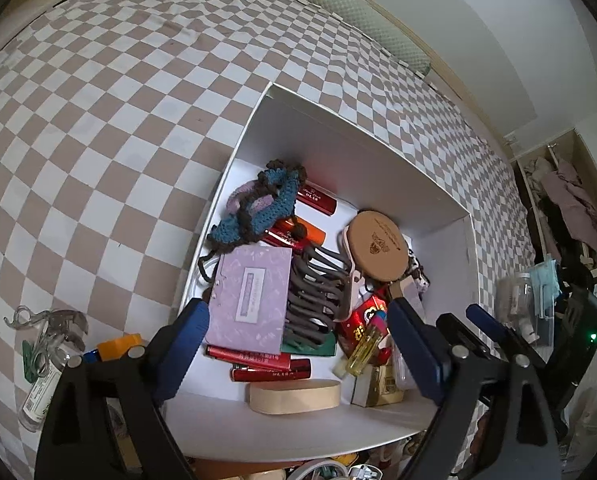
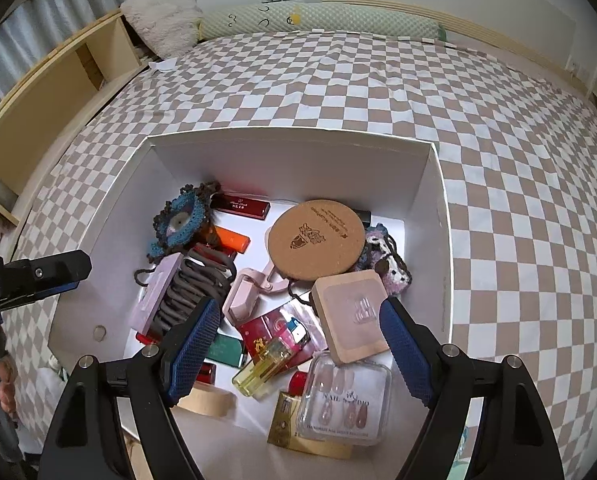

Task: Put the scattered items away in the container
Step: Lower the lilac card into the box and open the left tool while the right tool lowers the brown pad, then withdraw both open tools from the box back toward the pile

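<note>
Items remaining on the bed beside the white box (image 1: 254, 128), a clear hair clip (image 1: 54, 322) and small bottle (image 1: 42, 388), judged light, rigid and slippery, best gripped across their bodies; left claw (image 1: 298, 354) and right claw (image 2: 298, 346) both released, empty.

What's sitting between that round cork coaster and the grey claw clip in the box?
A pink clip lies between the cork coaster and the grey claw clip, clearest in the right wrist view.
</note>
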Tool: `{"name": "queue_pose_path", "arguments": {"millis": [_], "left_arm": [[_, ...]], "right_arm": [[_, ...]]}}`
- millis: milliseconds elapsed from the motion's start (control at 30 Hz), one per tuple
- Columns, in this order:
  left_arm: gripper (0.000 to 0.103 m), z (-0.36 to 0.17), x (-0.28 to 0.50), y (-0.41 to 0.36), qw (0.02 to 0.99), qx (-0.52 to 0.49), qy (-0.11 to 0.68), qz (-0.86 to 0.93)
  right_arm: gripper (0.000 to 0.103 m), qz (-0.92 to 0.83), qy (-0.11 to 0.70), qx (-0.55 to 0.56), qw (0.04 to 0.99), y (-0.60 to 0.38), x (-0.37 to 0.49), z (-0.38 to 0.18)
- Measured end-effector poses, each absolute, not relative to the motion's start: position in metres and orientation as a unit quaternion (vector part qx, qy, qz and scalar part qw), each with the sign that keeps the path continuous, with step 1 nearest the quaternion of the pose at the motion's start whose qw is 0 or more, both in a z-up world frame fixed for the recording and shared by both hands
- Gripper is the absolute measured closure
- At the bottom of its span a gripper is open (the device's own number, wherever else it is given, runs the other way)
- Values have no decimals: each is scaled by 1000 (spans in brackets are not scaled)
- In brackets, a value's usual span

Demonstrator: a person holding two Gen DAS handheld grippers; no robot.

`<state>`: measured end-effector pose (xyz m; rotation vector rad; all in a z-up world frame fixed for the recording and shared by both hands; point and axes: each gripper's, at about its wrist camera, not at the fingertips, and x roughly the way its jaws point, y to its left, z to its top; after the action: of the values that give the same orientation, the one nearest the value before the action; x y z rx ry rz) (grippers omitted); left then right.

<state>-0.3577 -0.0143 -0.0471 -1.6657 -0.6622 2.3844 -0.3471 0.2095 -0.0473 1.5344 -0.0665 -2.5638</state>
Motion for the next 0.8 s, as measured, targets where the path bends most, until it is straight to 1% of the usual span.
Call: {"name": "queue_pose_path", "arguments": {"millis": [367,633,800], "left_arm": [[12,-34,-349,-7,86,-546,-194,811],[12,-20,-339,2,92,-526,-153,832],[12,-14,-334,2,94,-517,-147,838]], "right_arm": [[21,-861,-32,501,80,215,-331,-36],[20,-876,-43,475,66,222,-320,-18],[20,-880,-45,469,61,224,-313,-9]]}}
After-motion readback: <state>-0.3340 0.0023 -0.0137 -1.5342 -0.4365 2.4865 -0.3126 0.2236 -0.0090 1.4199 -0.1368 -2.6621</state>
